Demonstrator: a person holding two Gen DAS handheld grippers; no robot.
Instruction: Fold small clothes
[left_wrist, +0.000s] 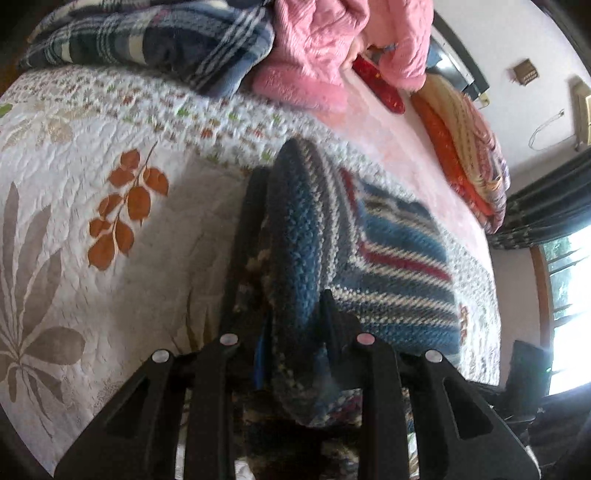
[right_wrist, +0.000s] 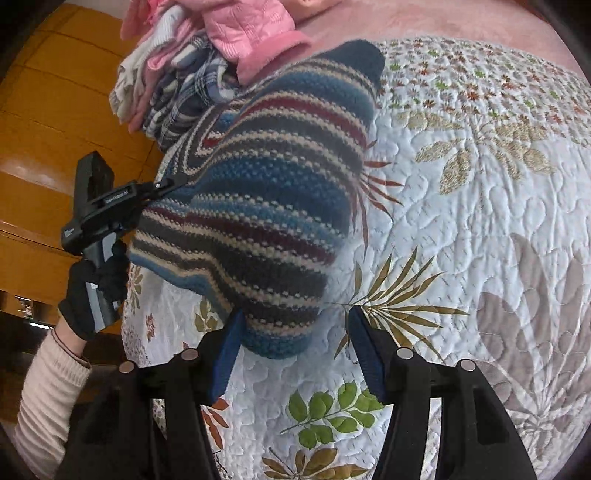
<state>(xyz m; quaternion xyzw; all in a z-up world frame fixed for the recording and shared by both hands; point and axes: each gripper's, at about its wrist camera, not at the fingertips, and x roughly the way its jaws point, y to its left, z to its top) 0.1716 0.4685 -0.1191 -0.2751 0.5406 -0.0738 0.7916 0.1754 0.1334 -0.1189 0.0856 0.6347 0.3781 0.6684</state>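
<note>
Left gripper (left_wrist: 291, 236) pinches the striped knit garment (right_wrist: 258, 192) aloft; right gripper (right_wrist: 295, 328) fingers spread, the garment's hem between them.

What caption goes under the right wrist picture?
Left gripper lifts a striped knit garment over the quilt; right gripper waits, jaws open.

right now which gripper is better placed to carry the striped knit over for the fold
Left. The left gripper is already shut on an edge of the striped knit and lifts it off the quilt. The right gripper is open, with only the knit's lower corner between its fingers.
</note>
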